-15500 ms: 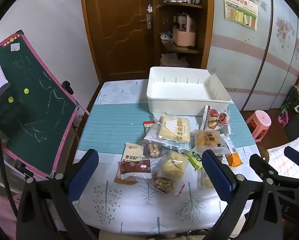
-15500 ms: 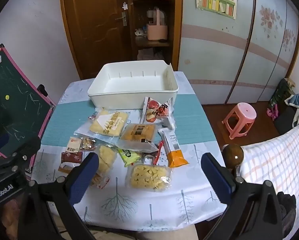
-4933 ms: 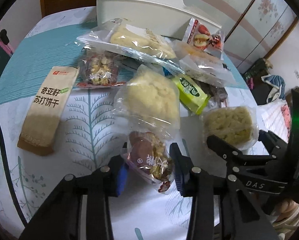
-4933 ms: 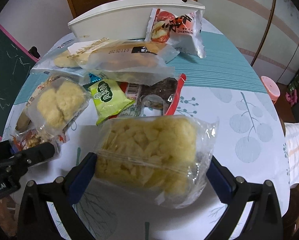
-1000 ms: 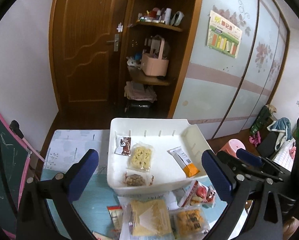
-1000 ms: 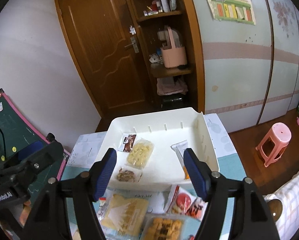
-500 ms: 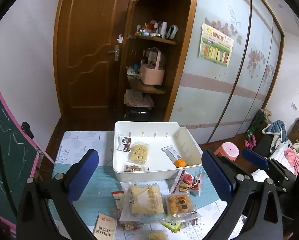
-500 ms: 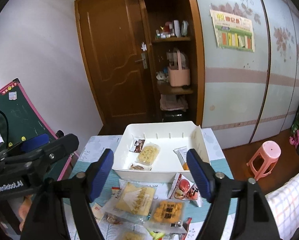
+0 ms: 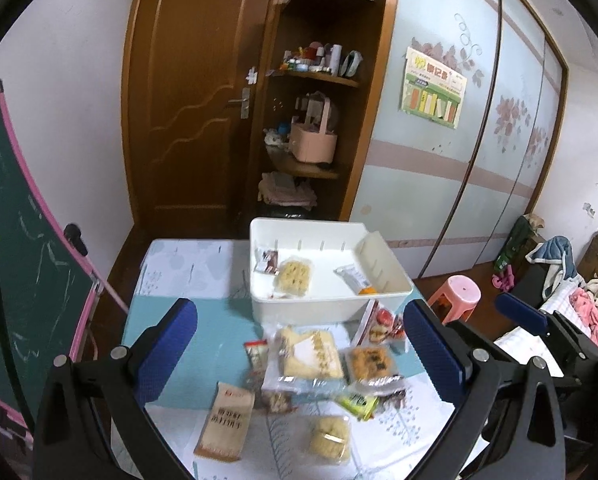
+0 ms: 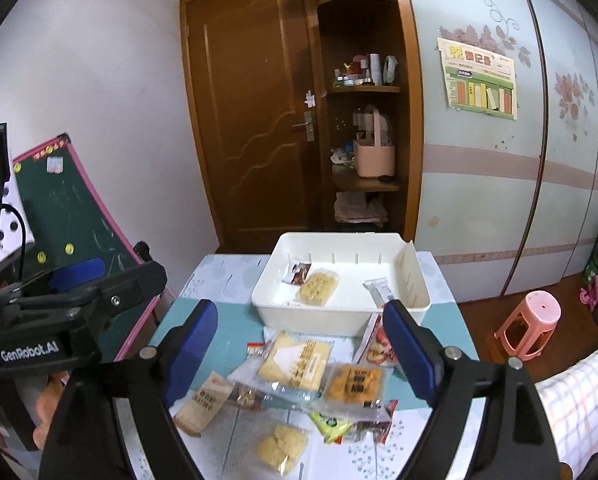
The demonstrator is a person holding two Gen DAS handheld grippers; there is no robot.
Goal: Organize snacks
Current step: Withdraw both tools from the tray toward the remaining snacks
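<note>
Right gripper (image 10: 299, 350) opening wider, empty; left gripper (image 9: 299, 344) wide, empty; white bin (image 9: 331, 308) now farther off.

brown wooden door (image 9: 187, 120) shut, corner shelf (image 9: 319, 76) with bottles, pink caddy (image 9: 313, 138) one shelf lower, folded cloths (image 9: 285, 192) below that, poster (image 9: 433, 88) on floral wardrobe panel (image 9: 511, 128), pink stool (image 10: 533, 320) on floor, green chalkboard (image 9: 15, 248) left of table

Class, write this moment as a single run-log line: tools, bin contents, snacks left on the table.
left tool: open, empty | right tool: opening, empty | white bin: a few packets inside | table: many packets left
</note>
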